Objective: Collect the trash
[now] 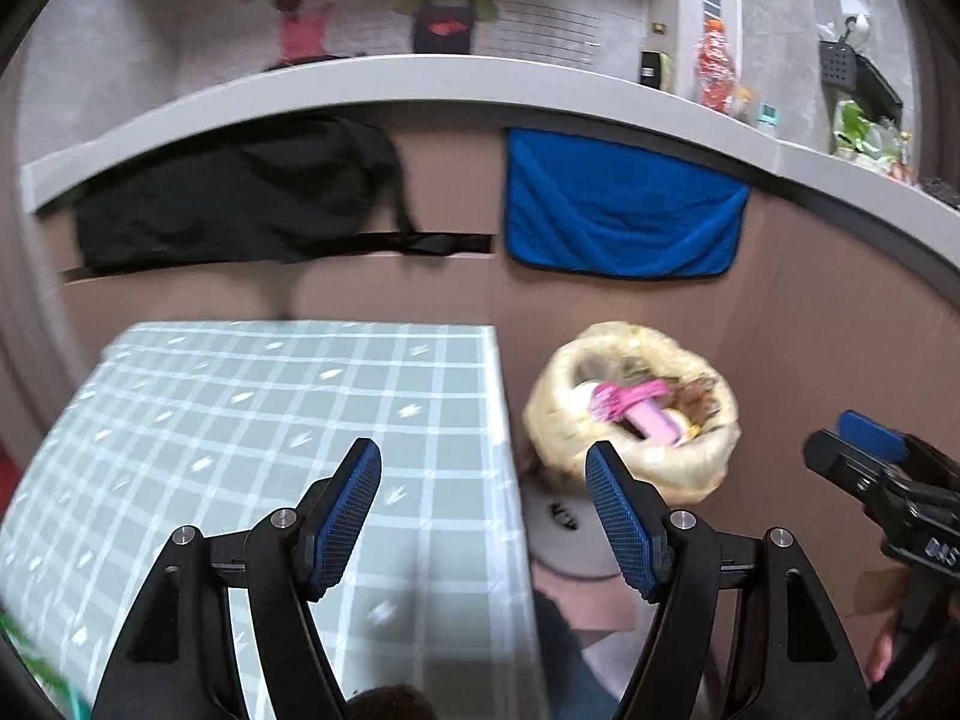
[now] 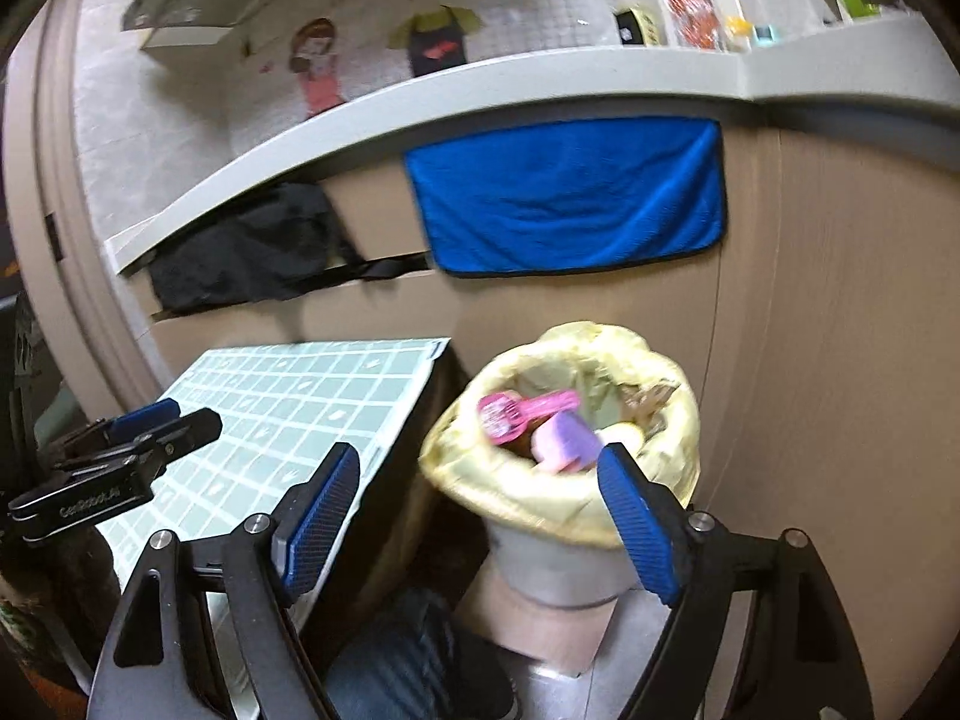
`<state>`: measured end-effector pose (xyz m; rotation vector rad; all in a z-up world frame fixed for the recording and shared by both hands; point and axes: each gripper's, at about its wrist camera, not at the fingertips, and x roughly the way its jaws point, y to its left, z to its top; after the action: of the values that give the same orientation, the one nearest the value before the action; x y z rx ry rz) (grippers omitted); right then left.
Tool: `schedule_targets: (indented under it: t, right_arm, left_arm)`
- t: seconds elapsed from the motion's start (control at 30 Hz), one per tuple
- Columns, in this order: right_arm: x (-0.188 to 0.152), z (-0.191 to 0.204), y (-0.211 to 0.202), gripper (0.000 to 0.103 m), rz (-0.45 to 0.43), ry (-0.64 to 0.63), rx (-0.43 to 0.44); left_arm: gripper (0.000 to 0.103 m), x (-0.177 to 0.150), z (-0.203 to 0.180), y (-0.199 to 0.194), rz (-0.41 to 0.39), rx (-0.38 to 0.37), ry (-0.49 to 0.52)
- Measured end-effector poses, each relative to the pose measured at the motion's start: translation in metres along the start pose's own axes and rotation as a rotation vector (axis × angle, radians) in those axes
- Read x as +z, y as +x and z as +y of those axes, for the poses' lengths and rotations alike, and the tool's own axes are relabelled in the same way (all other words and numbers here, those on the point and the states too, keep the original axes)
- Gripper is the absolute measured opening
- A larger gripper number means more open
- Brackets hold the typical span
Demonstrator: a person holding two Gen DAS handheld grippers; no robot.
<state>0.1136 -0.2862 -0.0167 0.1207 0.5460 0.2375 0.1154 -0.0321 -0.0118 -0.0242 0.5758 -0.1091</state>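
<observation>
A grey counter ledge (image 1: 420, 81) is curving across the back of both views, with a black cloth (image 1: 240, 198) and a blue towel (image 1: 624, 204) hanging down the brown cabinet front beneath it. In front of that, a table under a green checked cloth (image 1: 270, 432) is filling the lower left, and nothing is showing on the part of its top that is in view.

Just off the table's right edge, a bin lined with a pale yellow bag (image 2: 564, 438) is standing on the floor. It is holding the collected trash: a pink plastic scoop-like piece (image 2: 528, 411), a pale pink and purple box (image 2: 570, 447) and some brown scraps toward the far rim.

The bag film is looking thin, soft and slippery, and the contents light, so the load should be lifting easily. The bunched rim folded over the bin's edge is probably the best place to pinch, gathering several layers so the film is not tearing.

The left gripper (image 1: 483, 516) is hanging over the table's right edge with its jaws spread and nothing between them. The right gripper (image 2: 480, 516) is hovering above the near rim of the bag, likewise released and empty.
</observation>
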Motion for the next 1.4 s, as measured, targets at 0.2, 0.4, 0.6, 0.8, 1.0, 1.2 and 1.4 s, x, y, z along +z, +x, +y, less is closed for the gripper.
schedule_targets:
  t: [0.2, 0.4, 0.6, 0.8, 1.0, 1.2, 1.4]
  right_arm:
    - [-0.031, 0.042, -0.035, 0.082, -0.048, -0.054, 0.004]
    - [-0.051, 0.062, -0.056, 0.083, -0.061, -0.042, 0.015]
    - [-0.065, 0.084, -0.067, 0.083, -0.048, -0.089, -0.023]
    - [-0.068, 0.095, -0.085, 0.083, -0.097, -0.122, -0.070]
    - [-0.062, 0.096, -0.104, 0.084, -0.152, -0.116, -0.093]
    - [-0.060, 0.096, -0.109, 0.085, -0.169, -0.117, -0.096]
    - [-0.061, 0.097, -0.111, 0.085, -0.163, -0.123, -0.100]
  left_arm:
    - [0.071, -0.028, 0.009, -0.039, -0.018, 0.038, 0.027]
    - [0.071, -0.049, 0.009, -0.073, -0.067, 0.042, 0.059]
    - [0.071, -0.057, 0.018, -0.097, -0.094, 0.044, 0.030]
    - [0.071, -0.057, 0.020, -0.117, -0.144, 0.044, 0.022]
    - [0.071, -0.058, 0.020, -0.127, -0.151, 0.024, 0.020]
    - [0.071, -0.056, 0.020, -0.134, -0.171, 0.021, 0.022]
    - [0.071, -0.057, 0.017, -0.133, -0.168, 0.019, 0.032]
